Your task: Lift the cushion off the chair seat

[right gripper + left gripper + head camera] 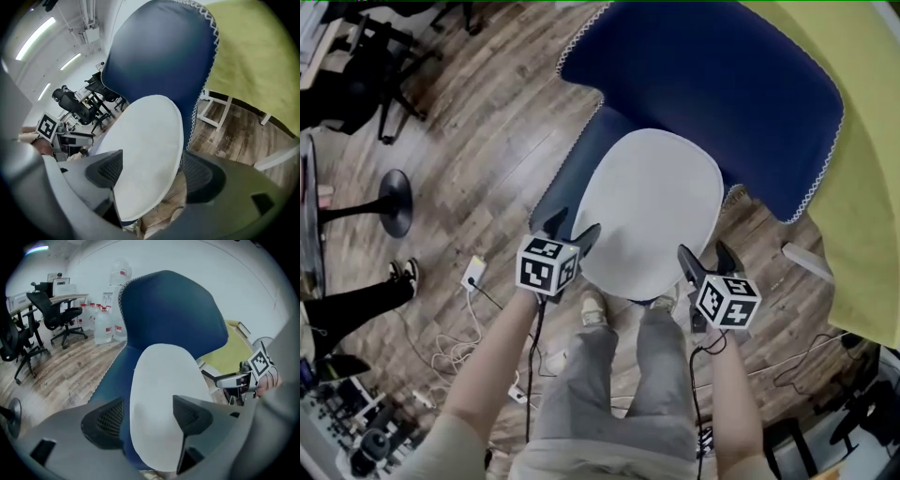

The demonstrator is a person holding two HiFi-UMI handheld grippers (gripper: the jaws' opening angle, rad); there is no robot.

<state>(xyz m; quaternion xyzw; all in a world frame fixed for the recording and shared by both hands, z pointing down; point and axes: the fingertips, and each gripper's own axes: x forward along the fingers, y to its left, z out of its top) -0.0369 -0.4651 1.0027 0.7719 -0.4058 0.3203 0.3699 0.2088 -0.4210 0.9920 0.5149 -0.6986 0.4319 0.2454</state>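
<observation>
The white oval cushion [649, 208] lies on the seat of the blue chair [703, 80]. Its far end sits just under the backrest and its near end reaches toward the person's grey trousers [619, 375].

The left gripper [573, 227] is at the cushion's near-left rim. In the left gripper view its jaws are apart, and the rim runs up through the gap between them. One jaw is over the blue seat and the other is in front of the white fabric.

The right gripper [703, 253] is at the near-right rim. In the right gripper view its jaws are also apart, with the cushion's edge between them. Neither pair is clamped, and I cannot tell whether any jaw touches the fabric.

A yellow-green cloth [862, 178] fills the right side, just beside the backrest. The wooden floor [487, 131] spreads to the left, with loose cables [455, 352] and a white power strip [473, 273] near the person's left arm. Another person's dark-clad leg and shoe [401, 275] are at the far left edge. Black office chairs [61, 317] and a cluster of water bottles [104, 324] stand well apart, by the far wall.
</observation>
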